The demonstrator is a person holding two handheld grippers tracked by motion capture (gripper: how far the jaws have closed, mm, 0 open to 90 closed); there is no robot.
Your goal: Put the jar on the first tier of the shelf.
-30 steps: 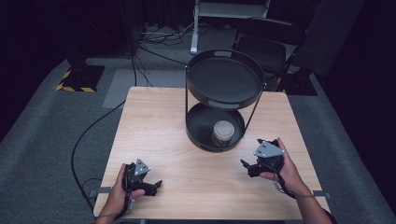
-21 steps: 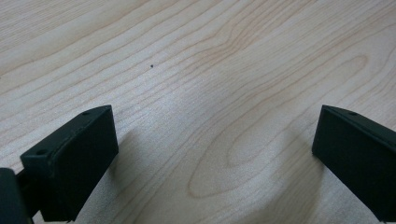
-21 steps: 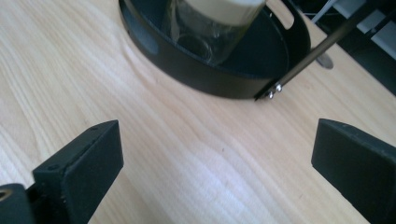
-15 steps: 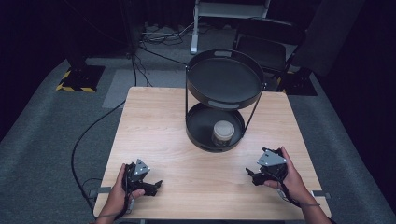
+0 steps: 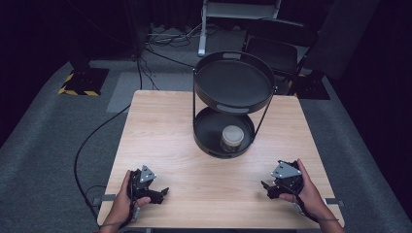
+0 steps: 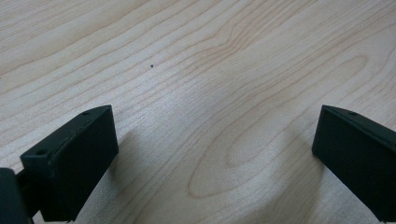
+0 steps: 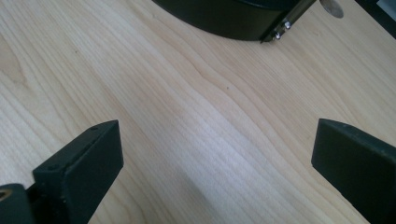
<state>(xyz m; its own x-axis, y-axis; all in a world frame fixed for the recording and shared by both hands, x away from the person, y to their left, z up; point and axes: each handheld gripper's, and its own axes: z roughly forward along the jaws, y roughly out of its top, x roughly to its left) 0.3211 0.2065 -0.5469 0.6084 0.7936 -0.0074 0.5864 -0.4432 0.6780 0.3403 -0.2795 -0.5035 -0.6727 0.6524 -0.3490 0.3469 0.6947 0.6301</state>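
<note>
We see both grippers low at near edge of table [image 5: 165, 131], well apart. Left gripper [image 5: 158, 193] at near-left corner, jaws spread wide, nothing btwn them but bare wood in left gripper view. Right gripper [image 5: 270, 189] at near-right, jaws also spread, empty; right gripper view shows edge of stand's lower tray ahead. Jar [image 5: 231, 139] w/ pale lid sits upright in lower tray of black two-tier stand [image 5: 233, 82] at table centre-far, closer to right gripper but clear of both
</note>
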